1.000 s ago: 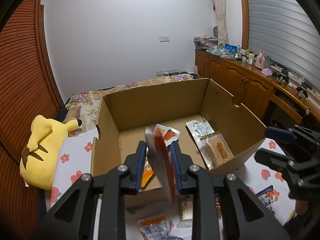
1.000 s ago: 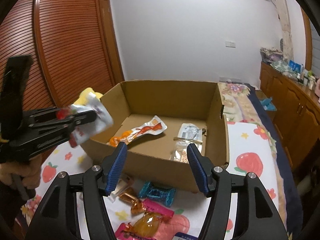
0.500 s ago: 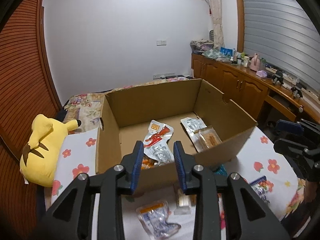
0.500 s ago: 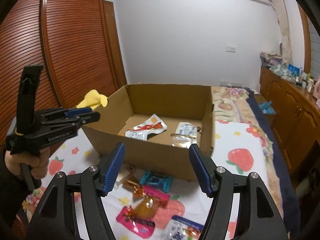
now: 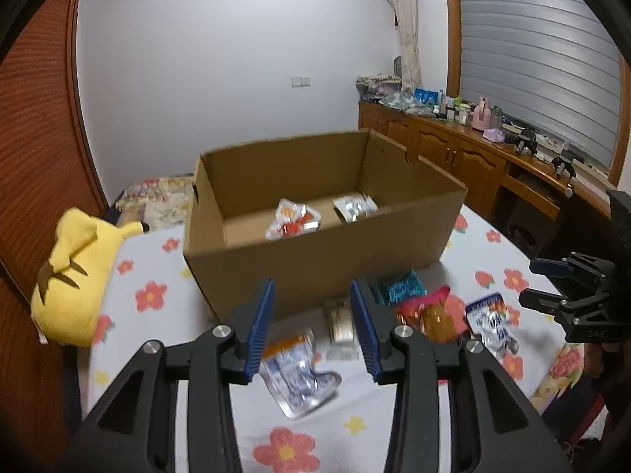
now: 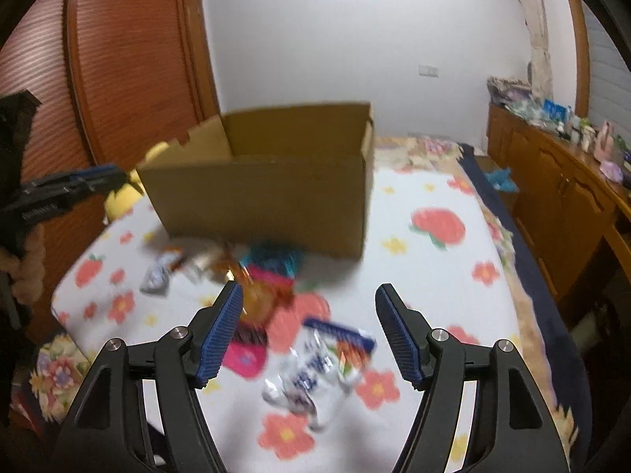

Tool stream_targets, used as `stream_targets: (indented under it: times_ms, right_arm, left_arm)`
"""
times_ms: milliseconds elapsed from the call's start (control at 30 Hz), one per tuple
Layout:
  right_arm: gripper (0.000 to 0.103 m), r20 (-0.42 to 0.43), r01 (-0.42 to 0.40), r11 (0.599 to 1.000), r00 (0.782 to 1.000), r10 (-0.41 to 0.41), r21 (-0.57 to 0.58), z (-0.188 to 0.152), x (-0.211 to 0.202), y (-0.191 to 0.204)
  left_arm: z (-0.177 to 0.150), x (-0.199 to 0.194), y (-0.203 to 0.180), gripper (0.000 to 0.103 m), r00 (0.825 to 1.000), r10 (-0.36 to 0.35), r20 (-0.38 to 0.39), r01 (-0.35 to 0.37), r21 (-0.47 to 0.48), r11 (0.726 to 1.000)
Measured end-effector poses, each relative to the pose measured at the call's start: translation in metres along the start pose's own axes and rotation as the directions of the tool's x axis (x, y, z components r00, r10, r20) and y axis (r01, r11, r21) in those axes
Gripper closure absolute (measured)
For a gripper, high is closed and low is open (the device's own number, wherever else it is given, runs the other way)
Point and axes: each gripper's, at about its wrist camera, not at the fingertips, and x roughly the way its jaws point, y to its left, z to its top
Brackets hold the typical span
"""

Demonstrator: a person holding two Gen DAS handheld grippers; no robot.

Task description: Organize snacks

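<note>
Well, yellow plush (image 5: 75, 276) beside cardboard box (image 5: 315, 264).

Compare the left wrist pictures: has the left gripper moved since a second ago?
Yes. The left gripper has pulled back from the cardboard box: its fingers were over the open box, and now hang, empty and opening, before its near wall.

Yellow plush toy (image 5: 75, 276), wooden cabinets (image 5: 453, 157)

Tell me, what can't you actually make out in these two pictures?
- Box contents: right wrist view, hidden by its near wall.
- Loose snacks before the box: right wrist view, motion-blurred, wording unreadable.
- Small pack: left wrist view, partly hidden behind a finger.
- Countertop clutter: left wrist view, too small.
</note>
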Motion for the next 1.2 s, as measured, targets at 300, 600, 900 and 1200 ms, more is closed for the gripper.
stream_targets:
  times_ms: [300,600,900,1200]
  right_arm:
    - [0.031,-0.063,0.005,1.000,0.998,-0.004,0.011,-0.034,0.011,-0.009]
    - [0.031,-0.103,0.001,0.999,0.995,0.003,0.040,-0.046,0.033,-0.013]
    - [0.031,-0.124,0.047,0.999,0.991,-0.047,-0.005,-0.046,0.051,-0.005]
    - [0.052,-0.097,0.045,0.998,0.994,-0.049,-0.042,-0.050,0.051,0.008]
  left_arm:
    - [-0.041,0.026,0.006,0.063,0.996,-0.010,-0.083,0.006,-0.043,0.999]
    - [-0.062,0.047,0.007,0.062,0.991,-0.007,-0.133,-0.002,-0.063,0.998]
    - [-0.065,0.054,0.008,0.058,0.991,-0.022,-0.135,0.009,-0.094,0.996]
    - [-0.062,0.055,0.015,0.057,0.990,-0.023,-0.138,0.006,-0.122,0.992]
